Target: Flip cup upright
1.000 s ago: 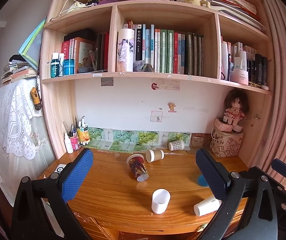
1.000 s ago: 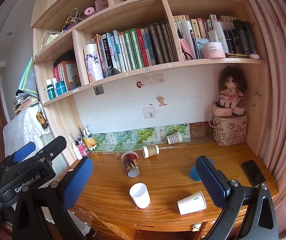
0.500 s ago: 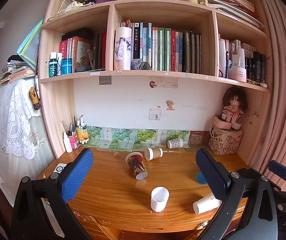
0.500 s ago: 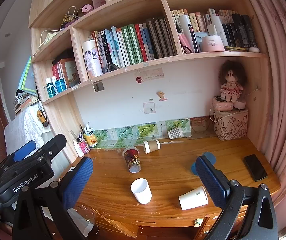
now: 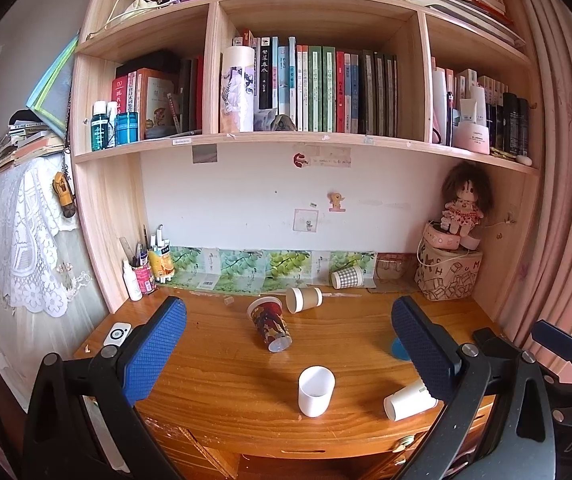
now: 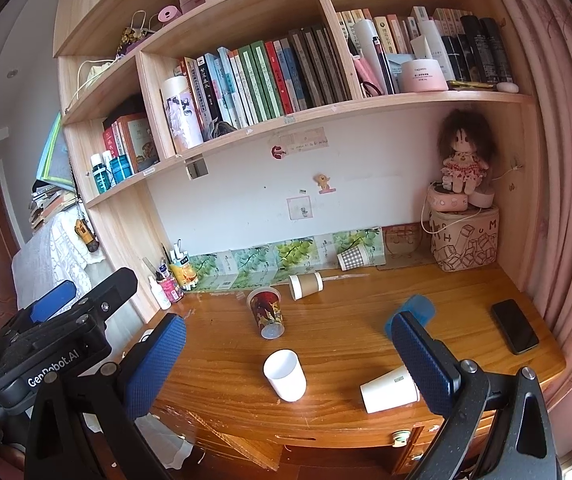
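Several cups sit on the wooden desk (image 5: pixel 222 384). A white cup (image 5: pixel 315 391) (image 6: pixel 285 375) stands upright near the front. A white paper cup (image 5: pixel 407 401) (image 6: pixel 389 391) lies on its side at the front right. A red patterned cup (image 5: pixel 270 323) (image 6: pixel 266 312), a brown cup (image 5: pixel 304 299) (image 6: pixel 305 285) and a checked cup (image 5: pixel 347 277) (image 6: pixel 352 257) lie on their sides farther back. My left gripper (image 5: pixel 286 354) and right gripper (image 6: pixel 286 356) are both open and empty, held in front of the desk, away from the cups.
A black phone (image 6: pixel 514 332) lies at the desk's right. A blue disc (image 6: pixel 417 309) lies mid-right. A pen pot with bottles (image 5: pixel 144 272) stands at the back left, a printed box with a doll (image 5: pixel 449 276) at the back right. Bookshelves hang above; a pink curtain hangs right.
Both grippers have drawn back and up a little from the desk, so the cups look slightly smaller and lower. No cup has moved.
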